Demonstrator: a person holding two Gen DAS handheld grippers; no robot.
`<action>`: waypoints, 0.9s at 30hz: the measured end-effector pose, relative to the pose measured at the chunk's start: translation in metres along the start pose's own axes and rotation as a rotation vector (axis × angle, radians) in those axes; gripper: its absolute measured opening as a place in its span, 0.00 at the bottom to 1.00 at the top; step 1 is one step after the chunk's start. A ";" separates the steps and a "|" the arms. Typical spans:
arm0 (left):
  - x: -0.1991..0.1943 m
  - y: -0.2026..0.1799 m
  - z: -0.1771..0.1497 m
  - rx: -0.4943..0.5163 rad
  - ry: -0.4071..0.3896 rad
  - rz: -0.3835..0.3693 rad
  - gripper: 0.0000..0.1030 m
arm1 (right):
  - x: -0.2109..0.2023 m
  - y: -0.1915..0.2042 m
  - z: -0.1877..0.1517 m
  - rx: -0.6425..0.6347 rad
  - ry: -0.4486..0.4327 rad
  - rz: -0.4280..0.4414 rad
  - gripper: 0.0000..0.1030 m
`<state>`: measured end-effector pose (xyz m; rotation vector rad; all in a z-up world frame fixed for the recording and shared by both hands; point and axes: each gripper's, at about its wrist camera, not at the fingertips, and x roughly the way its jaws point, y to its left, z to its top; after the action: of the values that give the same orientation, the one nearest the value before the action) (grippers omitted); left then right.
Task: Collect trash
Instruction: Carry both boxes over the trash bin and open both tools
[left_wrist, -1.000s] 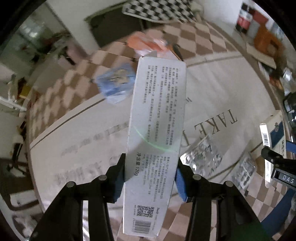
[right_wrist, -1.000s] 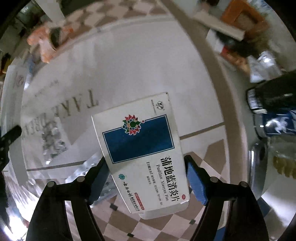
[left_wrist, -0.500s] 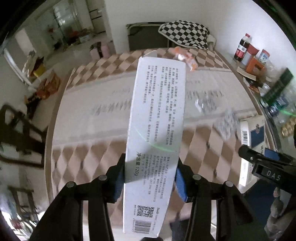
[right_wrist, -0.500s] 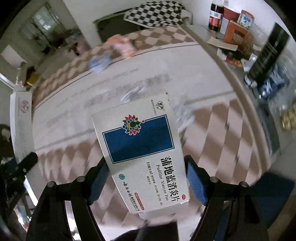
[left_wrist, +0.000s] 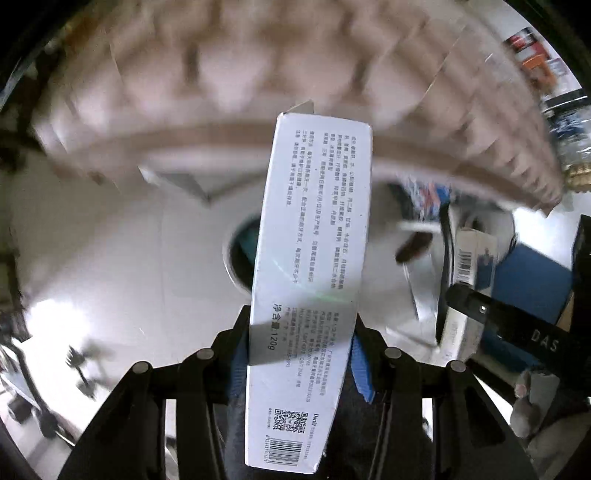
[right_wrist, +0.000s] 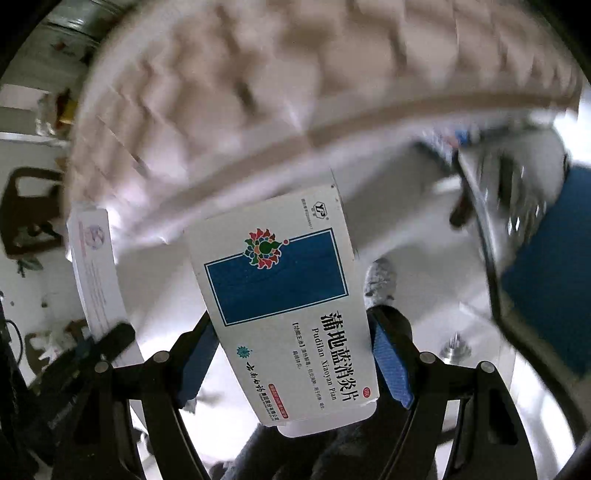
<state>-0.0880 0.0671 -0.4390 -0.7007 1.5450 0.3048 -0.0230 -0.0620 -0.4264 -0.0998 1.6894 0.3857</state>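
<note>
Pale floor below, checkered table (left_wrist: 258, 74) blurred across the top of both views. Nearest, at lower centre of the left view: left tongs (left_wrist: 299, 354) clamped on a long white carton (left_wrist: 310, 266), held lengthwise, far end reaching toward the table edge. At lower centre of the right view: right tongs (right_wrist: 291, 339) clamped on a blue-and-white pill box (right_wrist: 284, 295), tilted left. Beyond the carton, mid-frame in the left view: a round white rim with a dark inside, likely a bin (left_wrist: 236, 254), mostly hidden. Farther right: a blue shape, too blurred to name. Judged roughly midway: two pieces picked up and off the table, neither dropped yet; release over the bin left, and possibly more trash on the table, unseen here.
</note>
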 end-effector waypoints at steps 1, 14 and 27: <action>0.022 0.006 0.003 -0.017 0.028 -0.002 0.43 | 0.019 -0.005 -0.004 0.008 0.026 -0.002 0.78; 0.294 0.084 0.080 -0.174 0.179 -0.098 0.88 | 0.293 -0.061 0.033 0.065 0.197 0.006 0.78; 0.260 0.135 0.017 -0.200 0.008 0.194 0.91 | 0.386 -0.029 0.035 0.011 0.210 0.130 1.00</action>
<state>-0.1445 0.1173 -0.7226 -0.7077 1.6077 0.6086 -0.0440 -0.0190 -0.8123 -0.0230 1.9107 0.4761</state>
